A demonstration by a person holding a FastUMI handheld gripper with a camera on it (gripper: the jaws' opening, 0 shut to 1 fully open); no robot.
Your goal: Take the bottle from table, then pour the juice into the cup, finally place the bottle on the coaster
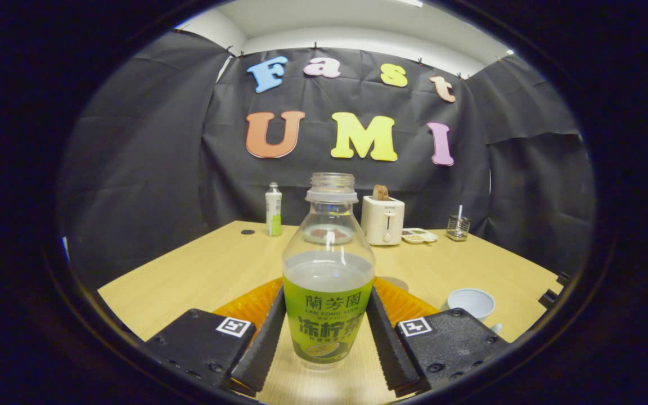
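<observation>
on the wooden table [200, 270], bottle [328, 281] between tongs [327, 337]

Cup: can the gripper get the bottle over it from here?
Probably yes. The gripper has its fingers pressed on the uncapped bottle, and the cup sits on the table just ahead and to the right with nothing between. The toaster stands well beyond.

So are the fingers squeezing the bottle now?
Touching. In the gripper view, both fingers press flat against the bottle at its label, one on each side, with no gap showing. The gripper is shut on it.
</observation>
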